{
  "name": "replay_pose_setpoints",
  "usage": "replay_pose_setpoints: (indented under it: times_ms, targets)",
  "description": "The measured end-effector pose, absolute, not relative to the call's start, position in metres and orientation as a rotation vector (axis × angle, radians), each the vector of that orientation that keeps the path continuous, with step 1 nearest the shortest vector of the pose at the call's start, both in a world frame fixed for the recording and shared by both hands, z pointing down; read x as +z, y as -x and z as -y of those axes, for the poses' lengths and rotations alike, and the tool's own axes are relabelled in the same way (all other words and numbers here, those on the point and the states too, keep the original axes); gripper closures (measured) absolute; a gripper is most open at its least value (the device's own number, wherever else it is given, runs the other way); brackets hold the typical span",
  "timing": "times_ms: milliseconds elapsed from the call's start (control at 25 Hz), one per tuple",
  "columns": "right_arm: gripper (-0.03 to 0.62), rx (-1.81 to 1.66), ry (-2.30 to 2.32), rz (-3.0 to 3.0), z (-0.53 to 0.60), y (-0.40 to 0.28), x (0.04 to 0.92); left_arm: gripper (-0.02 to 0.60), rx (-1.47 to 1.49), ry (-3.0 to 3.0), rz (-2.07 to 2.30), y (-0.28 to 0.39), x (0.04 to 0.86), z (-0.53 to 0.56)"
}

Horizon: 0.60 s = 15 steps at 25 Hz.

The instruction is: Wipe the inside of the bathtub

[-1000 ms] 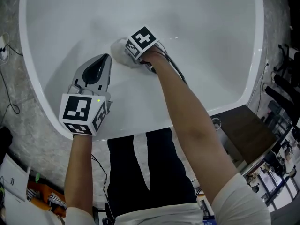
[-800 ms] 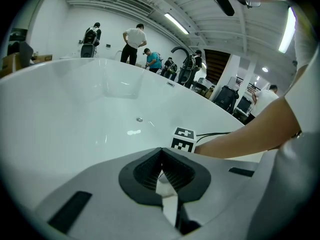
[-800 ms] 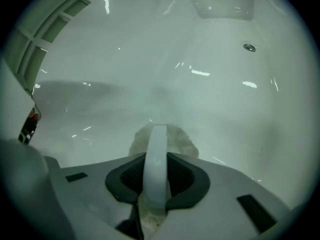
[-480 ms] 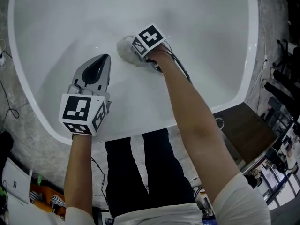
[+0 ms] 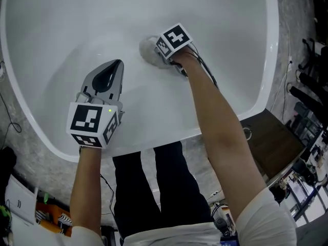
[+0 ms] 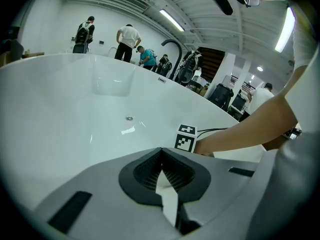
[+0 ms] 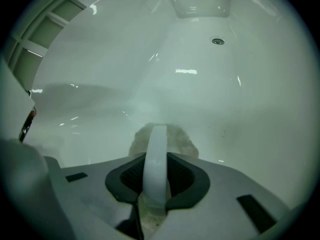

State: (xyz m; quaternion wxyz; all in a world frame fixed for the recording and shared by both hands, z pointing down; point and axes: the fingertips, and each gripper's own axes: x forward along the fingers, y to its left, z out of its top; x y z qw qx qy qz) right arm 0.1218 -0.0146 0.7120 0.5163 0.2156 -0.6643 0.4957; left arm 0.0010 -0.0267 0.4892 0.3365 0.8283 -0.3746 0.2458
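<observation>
The right tongs (image 5: 163, 55) are clenched on a grey-white cloth (image 5: 149, 50), which is pressed against the curved floor of the white bathtub (image 5: 230, 29), well inside the rim. In the right gripper view a pale band (image 7: 156, 149) of the cloth stands between the jaws, and the fluffy wad spreads beyond them, flat on the tub surface. The left tongs (image 5: 111, 70) hang above the near slope of the tub, closed with nothing between them, well apart from the cloth. The cloth looks soft, light and squashy, so it probably flattens under pressure. It seems best pinched firmly near its middle or on that band, so the loose edges trail and do not bunch under the jaws. The tub is glossy and hard, likely slippery when damp, so the wad should glide easily. The risk is the jaw tips scraping the surface if the tongs lean too steeply. The drain (image 7: 217, 41) lies farther along the floor, apart from the cloth
</observation>
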Motion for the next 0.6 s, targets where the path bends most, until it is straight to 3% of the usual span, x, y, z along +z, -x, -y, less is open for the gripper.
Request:
replay_pose_setpoints:
  times_ms: [600]
  targets:
    - [0.500,1.134,-0.592,1.492,0.015,-0.211,0.706,0.574,0.647,-2.190,0.924,-0.027,0.484,0.025]
